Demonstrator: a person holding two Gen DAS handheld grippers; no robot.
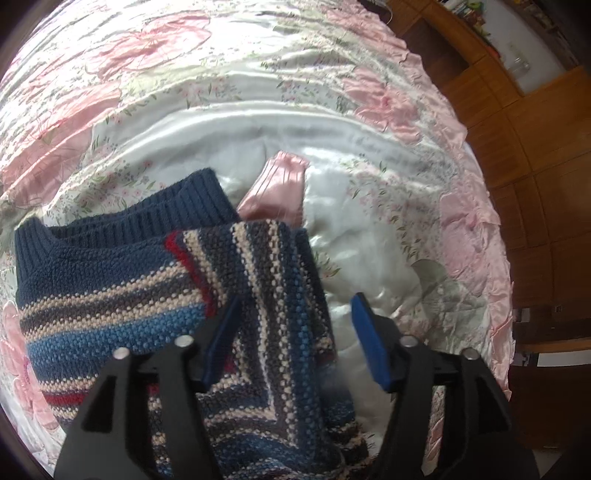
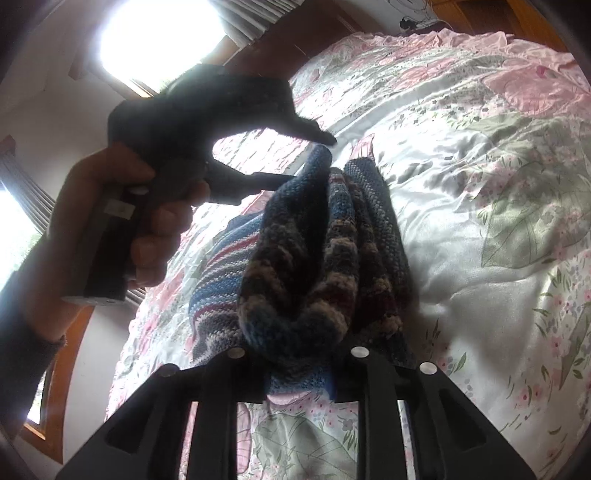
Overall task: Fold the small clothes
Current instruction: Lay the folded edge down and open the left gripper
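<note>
Partway folded: the striped knit sweater (image 1: 122, 295) is doubled over left of the released left gripper (image 1: 291, 332); the right gripper (image 2: 299, 373) clamps its bunched edge, final fold pending.

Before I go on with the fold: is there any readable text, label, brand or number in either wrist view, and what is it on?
No text can be read in either view.
White sticker on the handle of the left hand-held gripper: blurred, unreadable.
Books on the wooden shelf: too small to read.
Striped sweater: no tag or label showing.
Floral bedspread: pattern only.
</note>
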